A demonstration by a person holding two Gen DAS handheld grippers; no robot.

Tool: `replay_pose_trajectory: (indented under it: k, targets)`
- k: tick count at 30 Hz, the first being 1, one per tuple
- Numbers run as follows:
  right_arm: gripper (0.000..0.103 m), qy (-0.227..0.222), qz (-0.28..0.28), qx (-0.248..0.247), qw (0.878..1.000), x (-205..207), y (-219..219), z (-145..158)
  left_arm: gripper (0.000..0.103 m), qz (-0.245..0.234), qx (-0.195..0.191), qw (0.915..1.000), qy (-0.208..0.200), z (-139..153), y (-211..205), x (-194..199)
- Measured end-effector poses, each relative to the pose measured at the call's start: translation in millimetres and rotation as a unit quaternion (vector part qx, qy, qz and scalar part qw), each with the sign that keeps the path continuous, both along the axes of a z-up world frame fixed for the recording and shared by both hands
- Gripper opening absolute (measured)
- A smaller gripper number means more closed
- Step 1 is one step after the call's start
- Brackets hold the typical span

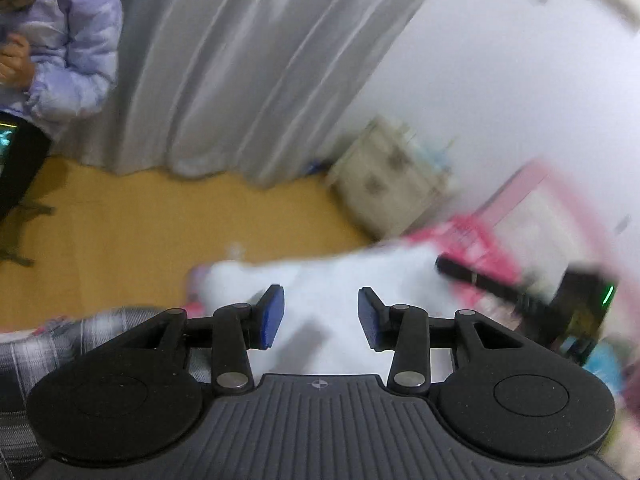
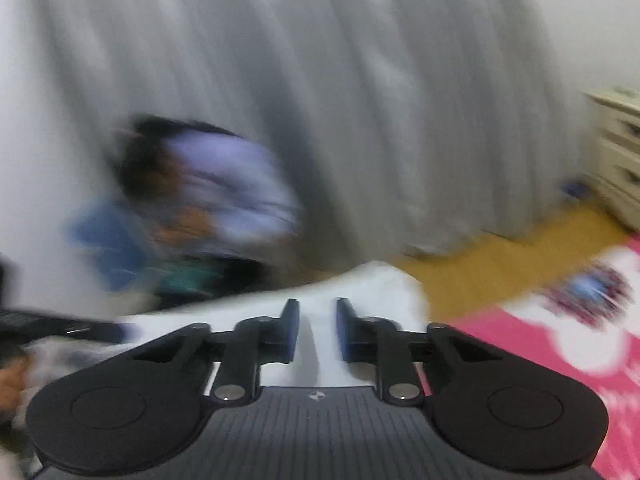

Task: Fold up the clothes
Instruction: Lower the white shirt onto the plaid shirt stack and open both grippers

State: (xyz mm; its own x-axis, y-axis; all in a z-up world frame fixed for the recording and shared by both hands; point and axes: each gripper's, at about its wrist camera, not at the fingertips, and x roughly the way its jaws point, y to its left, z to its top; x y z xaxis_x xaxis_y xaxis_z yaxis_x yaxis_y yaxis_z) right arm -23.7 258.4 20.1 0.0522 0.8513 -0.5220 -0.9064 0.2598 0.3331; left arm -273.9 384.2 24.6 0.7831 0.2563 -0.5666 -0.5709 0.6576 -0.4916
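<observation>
The white garment (image 1: pixel 340 280) lay beneath both tongs, looking soft, light and limp; left tongs (image 1: pixel 321 312) stood apart, right tongs (image 2: pixel 318 328) narrowly apart; its edge seemed best pinched

Each gripper, left (image 1: pixel 321 316) and right (image 2: pixel 317 330), is built of black linkage arms pinned with silver round screws. Blue pads (image 1: pixel 273 316) are fitted to the fingers. Two black discs flank a grey ribbed plate (image 1: pixel 320 432), on which a small crosshair is printed.
</observation>
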Motion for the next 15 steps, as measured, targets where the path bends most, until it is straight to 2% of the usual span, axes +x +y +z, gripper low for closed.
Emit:
replay_pose_trajectory:
  k: [2,3,4,5,8,9,12,13,15]
  targets:
    - [0.0,0.014,-0.053,-0.008,0.998,13,-3,-10,0.037,0.022,-0.016,0.9996,0.009,-12,10,2]
    - [0.007,0.009,-0.07,-0.001,0.998,14,-10,-8,0.037,0.035,-0.027,0.999,0.009,-17,16,1]
    - [0.007,-0.005,-0.084,0.008,0.996,13,-16,-2,0.037,0.046,-0.036,0.9983,0.005,-18,20,-2]
    - [0.007,-0.012,-0.079,0.024,0.996,11,-22,6,0.038,0.054,-0.035,0.9979,-0.001,-14,22,-5]
    - [0.006,-0.01,-0.009,0.073,0.997,0,-32,27,0.04,0.049,0.005,0.9988,-0.004,-3,21,-5]
    - [0.006,-0.015,0.011,0.067,0.998,-3,-28,29,0.04,0.046,0.013,0.9988,0.008,-5,21,-1]
    - [0.003,-0.078,-0.004,-0.022,0.997,-7,-10,16,0.041,0.048,0.024,0.997,0.055,-16,21,10]
    - [0.008,-0.087,-0.039,-0.048,0.994,2,-14,13,0.041,0.05,0.037,0.9964,0.058,-14,18,9]
    - [0.008,-0.102,-0.103,-0.091,0.985,17,-23,11,0.04,0.049,0.073,0.9943,0.06,-6,7,6]
